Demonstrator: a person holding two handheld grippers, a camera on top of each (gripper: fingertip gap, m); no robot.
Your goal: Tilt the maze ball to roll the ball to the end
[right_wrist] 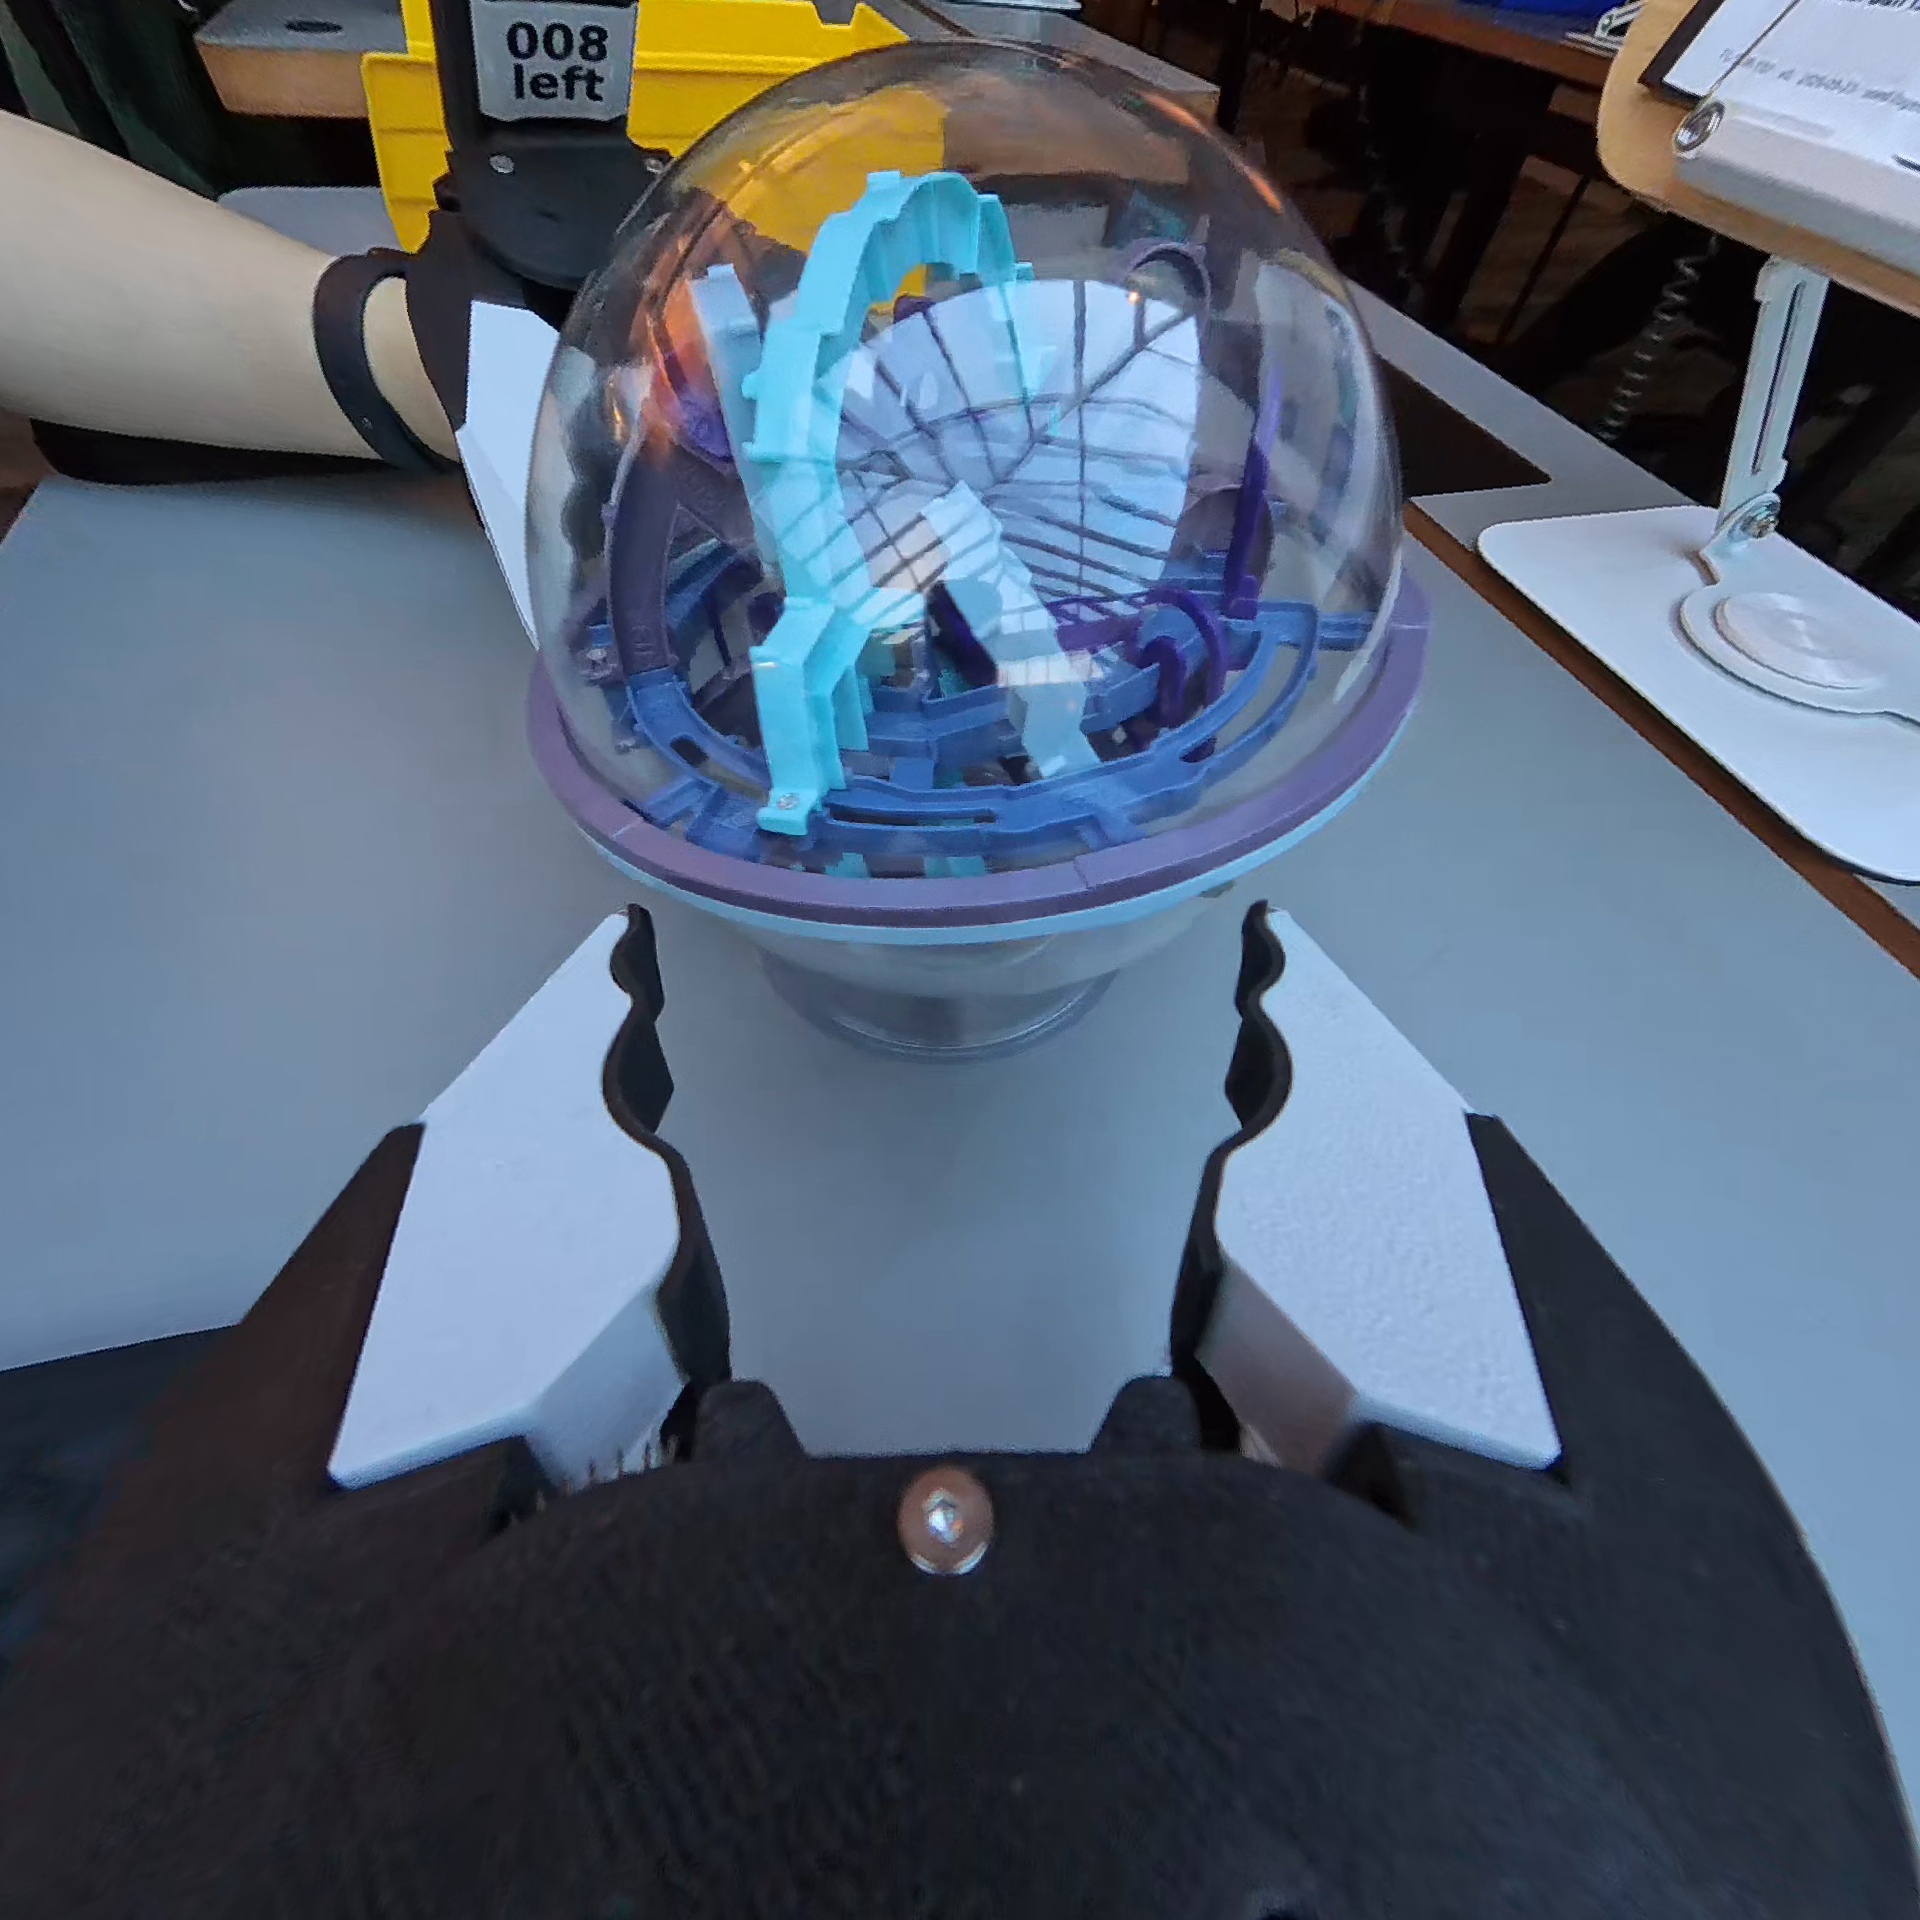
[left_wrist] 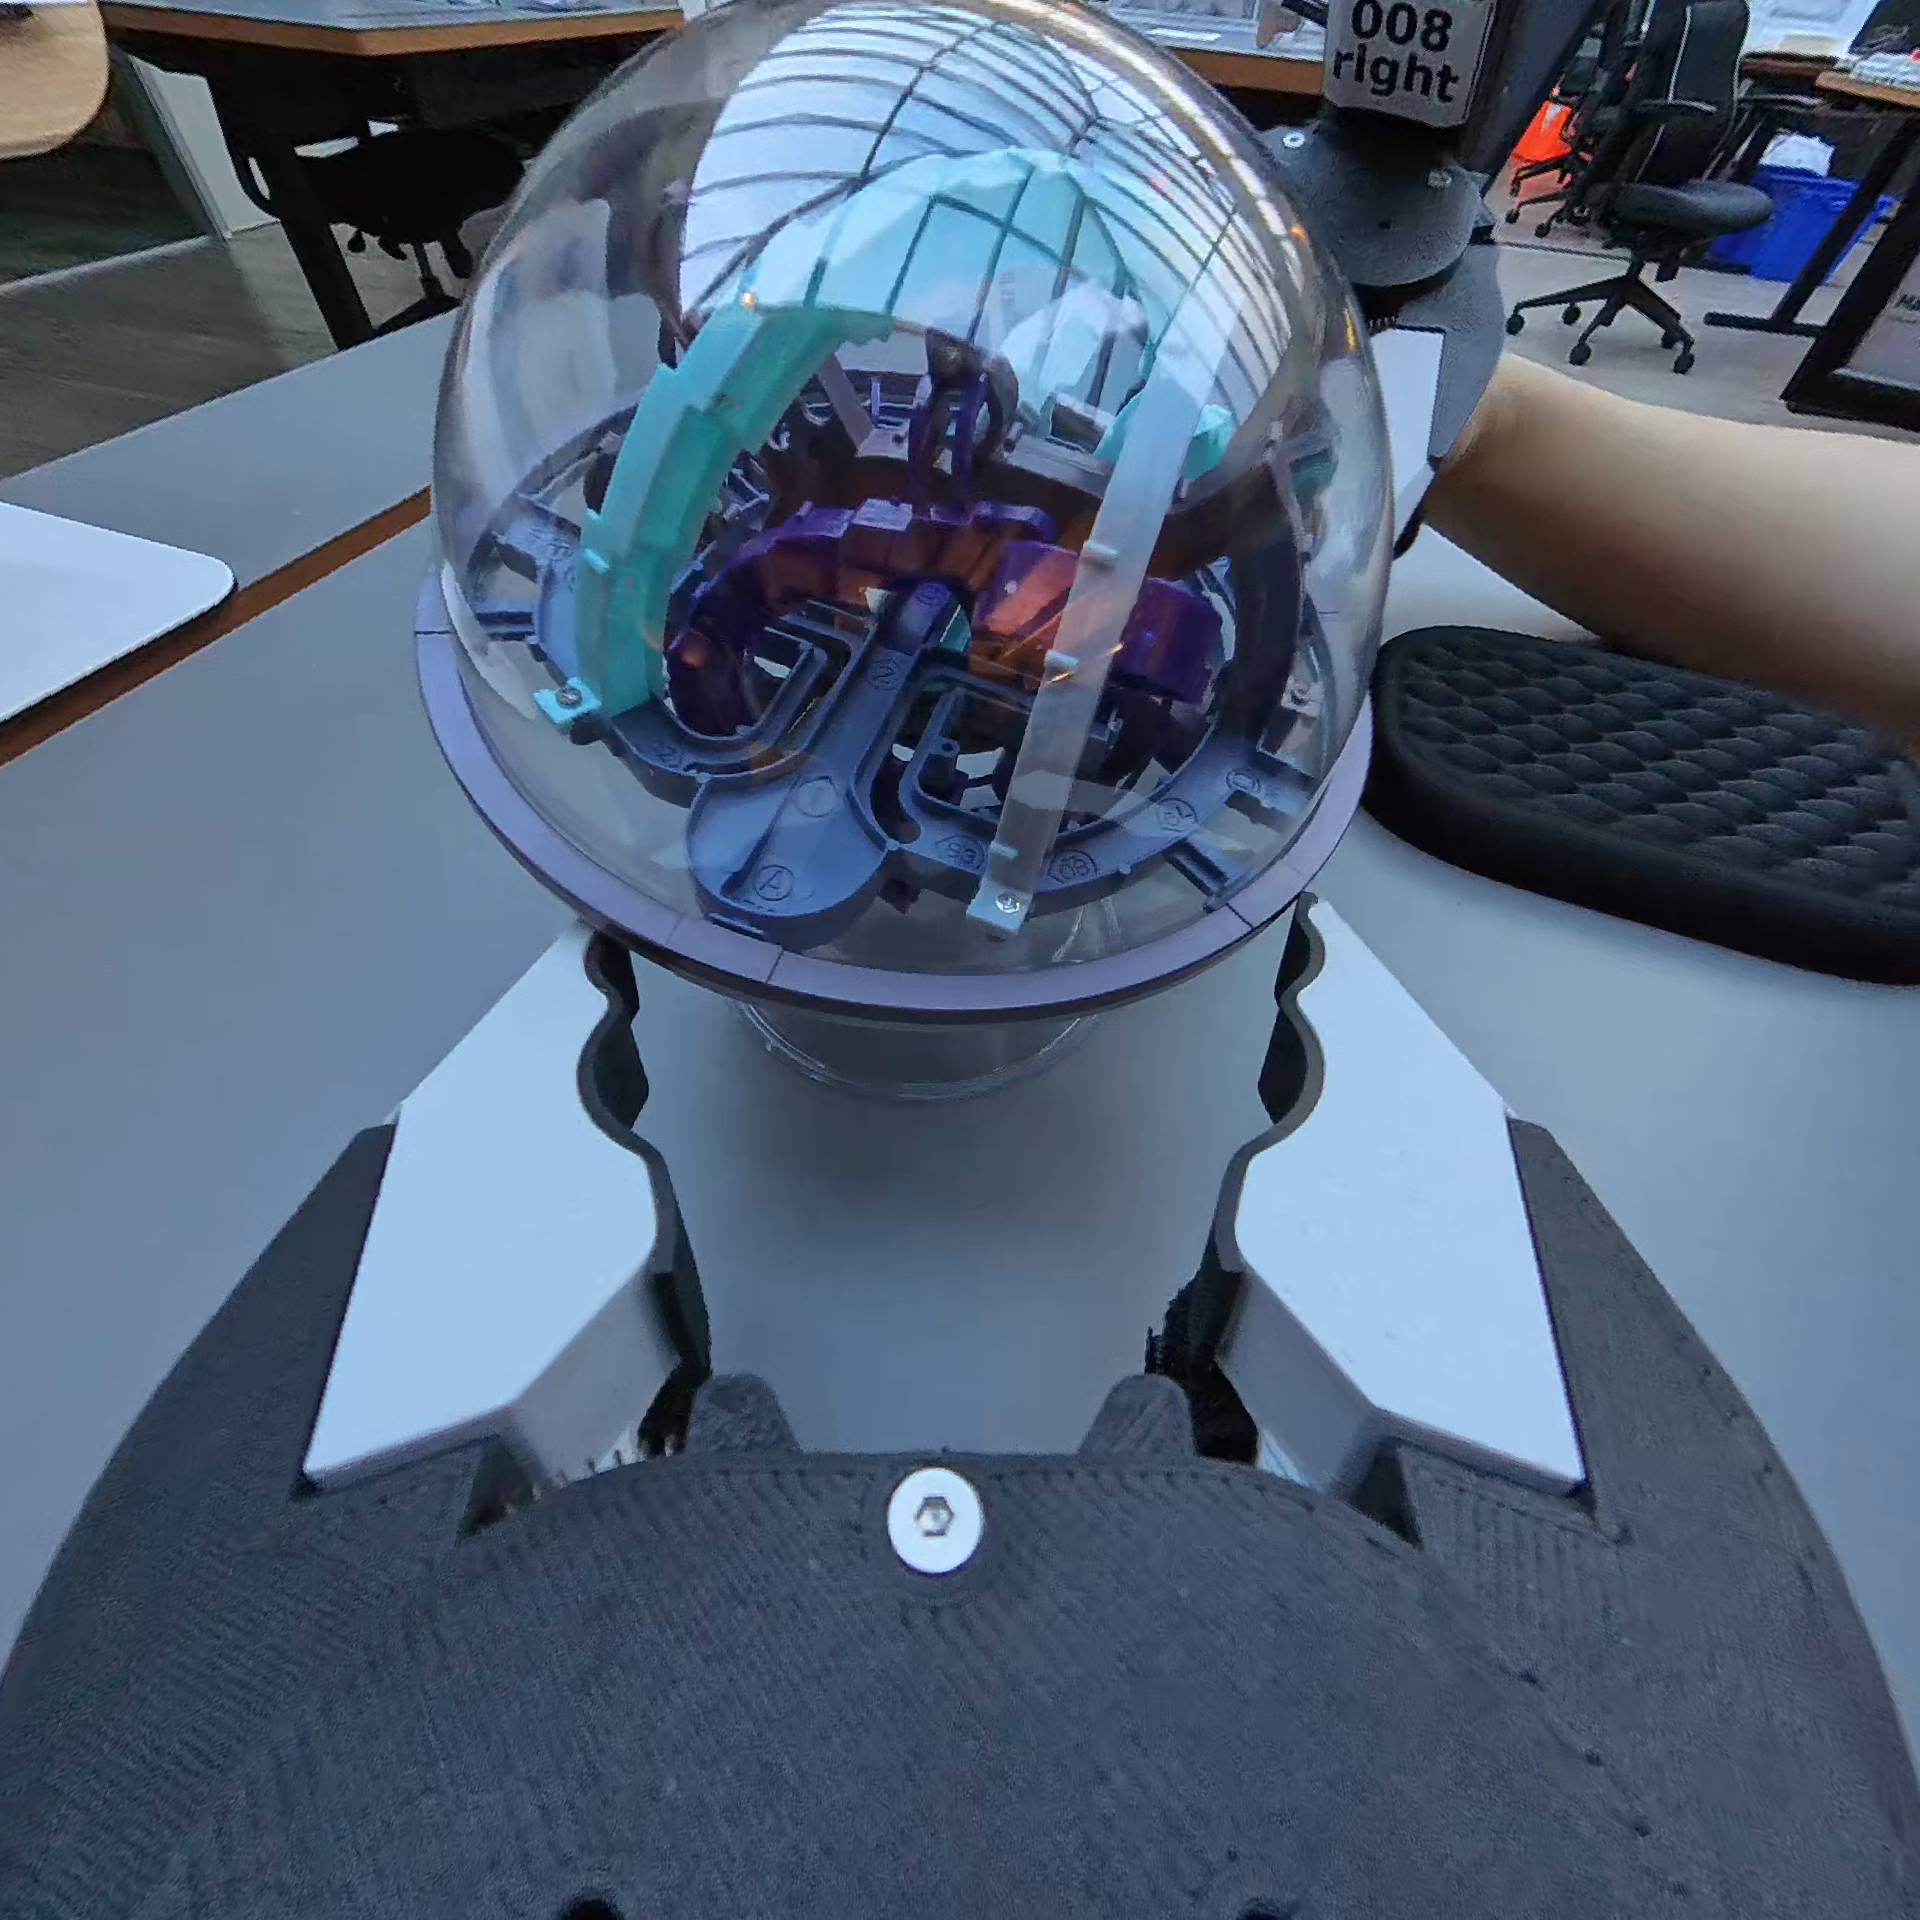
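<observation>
The maze ball (left_wrist: 914, 540) is a clear sphere with teal, blue and purple tracks inside and a purple rim around its middle. It stands on a clear ring base on the grey table (left_wrist: 260, 935). My left gripper (left_wrist: 951, 951) is open, its fingertips just under the rim on either side. In the right wrist view the maze ball (right_wrist: 966, 520) stands the same way. My right gripper (right_wrist: 945, 935) is open, its fingertips just short of the rim. The small ball inside is not visible to me.
A black mesh pad (left_wrist: 1662, 800) lies on the table right of the ball. A white lamp base (right_wrist: 1766, 644) stands at the table's right edge. A yellow bin (right_wrist: 665, 114) sits behind. Office chairs (left_wrist: 1652, 208) and desks stand beyond the table.
</observation>
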